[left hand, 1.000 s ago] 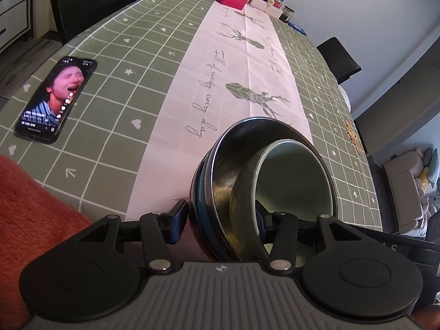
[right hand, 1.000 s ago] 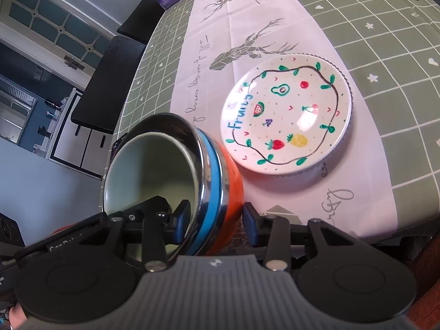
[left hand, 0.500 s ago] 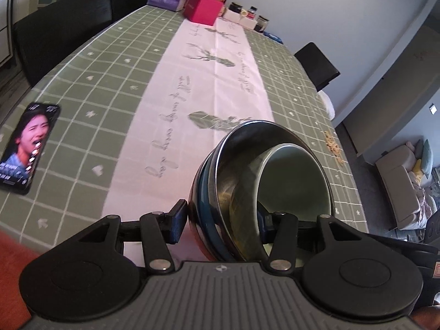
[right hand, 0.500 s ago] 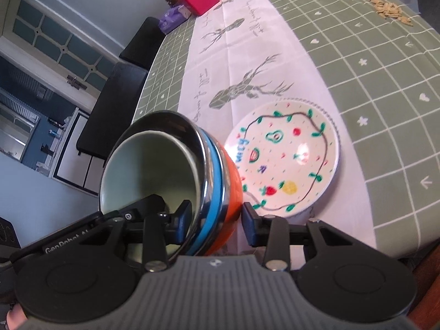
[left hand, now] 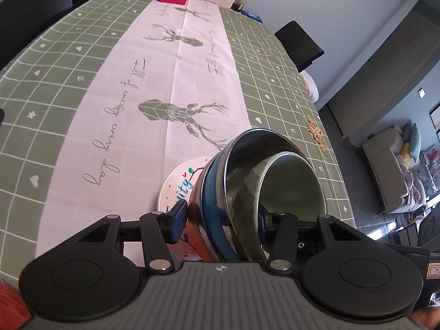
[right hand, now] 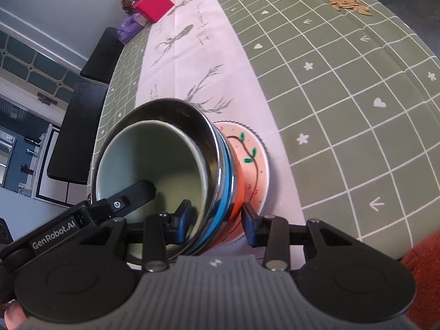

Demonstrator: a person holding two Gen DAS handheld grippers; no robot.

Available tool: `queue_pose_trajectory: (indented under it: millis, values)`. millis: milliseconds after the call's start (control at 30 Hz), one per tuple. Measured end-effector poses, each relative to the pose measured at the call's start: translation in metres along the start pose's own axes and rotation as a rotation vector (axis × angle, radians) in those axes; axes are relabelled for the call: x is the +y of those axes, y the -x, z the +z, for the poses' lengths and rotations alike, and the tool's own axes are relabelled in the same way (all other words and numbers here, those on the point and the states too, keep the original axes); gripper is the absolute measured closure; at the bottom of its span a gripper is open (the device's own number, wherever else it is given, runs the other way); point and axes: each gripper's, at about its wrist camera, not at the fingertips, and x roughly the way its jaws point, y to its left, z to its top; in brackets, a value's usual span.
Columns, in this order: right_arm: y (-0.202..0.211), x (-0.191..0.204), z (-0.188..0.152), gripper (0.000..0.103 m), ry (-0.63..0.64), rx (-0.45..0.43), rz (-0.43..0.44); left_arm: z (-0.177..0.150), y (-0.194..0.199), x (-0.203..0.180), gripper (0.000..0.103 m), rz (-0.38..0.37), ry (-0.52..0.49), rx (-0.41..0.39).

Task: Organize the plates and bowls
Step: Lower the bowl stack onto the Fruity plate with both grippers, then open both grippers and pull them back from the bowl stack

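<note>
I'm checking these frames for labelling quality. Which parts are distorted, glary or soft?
Left wrist view: fisheye bends the tablecloth grid; the steel bowl mirrors its surroundings; focus stays crisp. Right wrist view: same bowed grid, the far end of the table looks soft, and the plate is mostly hidden behind the bowl stack.

Nested bowls (right hand: 176,170): pale green inside, then steel, blue and orange bands outward. Plate (left hand: 178,181) white with painted green leaves and blue lettering. Tablecloth (left hand: 55,63) sage green with white grid, hearts and flowers; pink centre strip (left hand: 176,82) carries grey deer and script.
</note>
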Motion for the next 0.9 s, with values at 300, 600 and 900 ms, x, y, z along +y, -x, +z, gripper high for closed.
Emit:
queue_pose_trajectory:
  millis: [300, 600, 900]
  values:
    - [-0.007, 0.004, 0.017, 0.064, 0.025, -0.011, 0.0, 0.006, -0.011, 0.01, 0.048, 0.005, 0.04, 0.024]
    - [-0.012, 0.005, 0.023, 0.063, 0.03, 0.007, 0.006, 0.01, -0.01, 0.012, 0.047, 0.001, 0.053, 0.033]
    - [-0.013, 0.004, 0.023, 0.059, 0.049, 0.008, 0.018, 0.009, -0.011, 0.012, 0.047, 0.001, 0.043, 0.032]
